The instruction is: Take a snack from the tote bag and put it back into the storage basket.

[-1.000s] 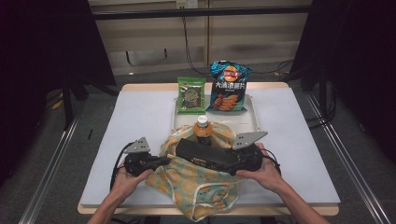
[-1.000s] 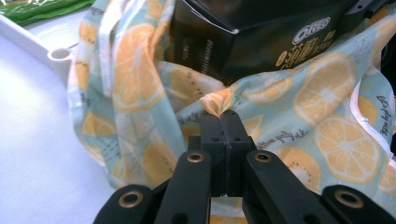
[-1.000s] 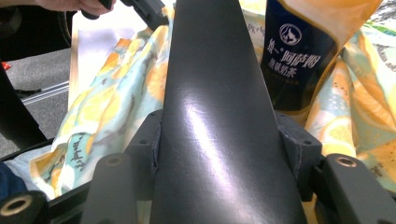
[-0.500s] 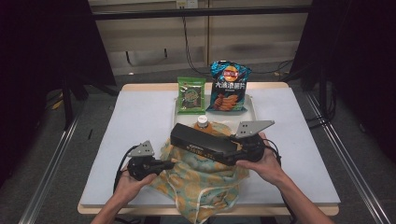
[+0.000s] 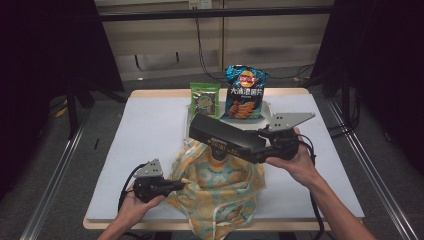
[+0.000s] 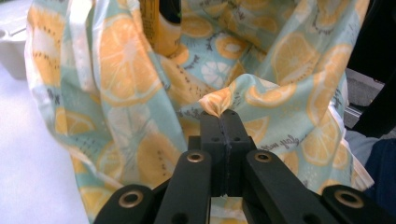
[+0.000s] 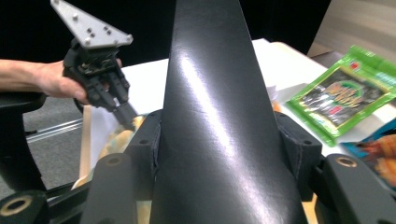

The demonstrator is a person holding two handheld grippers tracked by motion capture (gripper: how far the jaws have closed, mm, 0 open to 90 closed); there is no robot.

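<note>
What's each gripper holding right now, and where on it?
Left gripper pinches a fold of the fabric bag's rim. Right gripper clamps the long black box at one end.

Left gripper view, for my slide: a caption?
Left gripper pinching the rim of an orange-slice-print fabric bag.
</note>
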